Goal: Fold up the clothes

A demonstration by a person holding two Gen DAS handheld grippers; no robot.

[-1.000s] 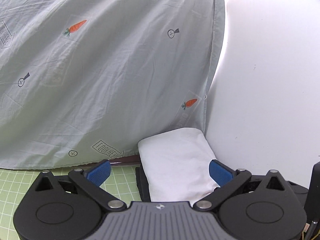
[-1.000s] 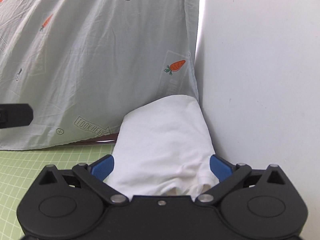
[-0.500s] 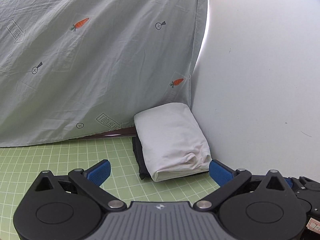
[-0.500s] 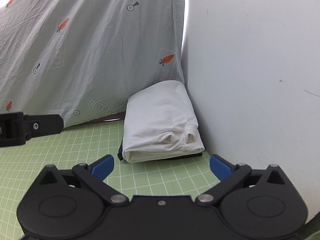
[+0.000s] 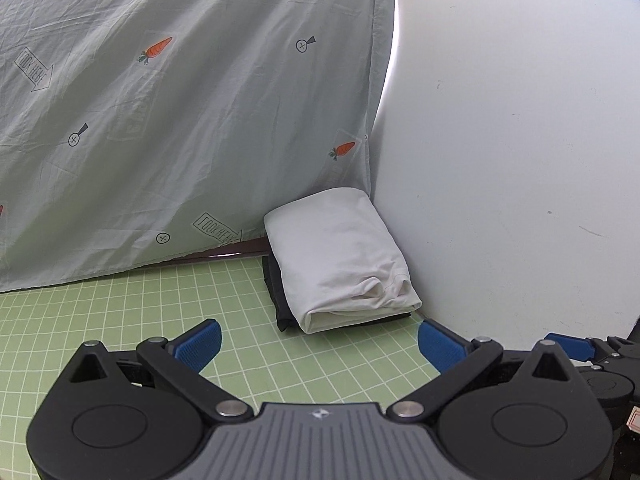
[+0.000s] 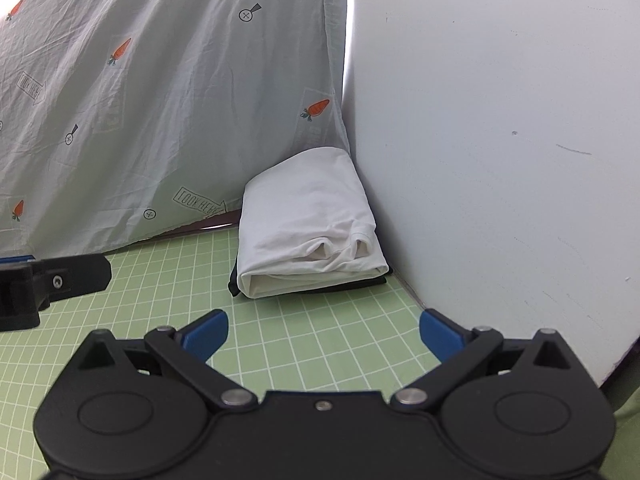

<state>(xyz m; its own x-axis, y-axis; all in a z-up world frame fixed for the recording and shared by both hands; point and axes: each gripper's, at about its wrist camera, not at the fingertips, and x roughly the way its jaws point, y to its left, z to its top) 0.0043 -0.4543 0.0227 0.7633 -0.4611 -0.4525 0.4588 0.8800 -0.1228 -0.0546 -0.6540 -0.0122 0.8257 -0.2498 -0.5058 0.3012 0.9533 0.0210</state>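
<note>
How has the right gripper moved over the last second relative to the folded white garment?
Yes. The right gripper has backed away: the folded white garment, once between its fingers, now lies clear on the green mat.

1. Our left gripper hovers low, jaws spread wide, blue pads holding nothing.
2. Our right gripper sits level beside it, jaws equally wide, pads empty.
3. Left gripper's black finger shows at the right view's left edge; both point the same way.
</note>
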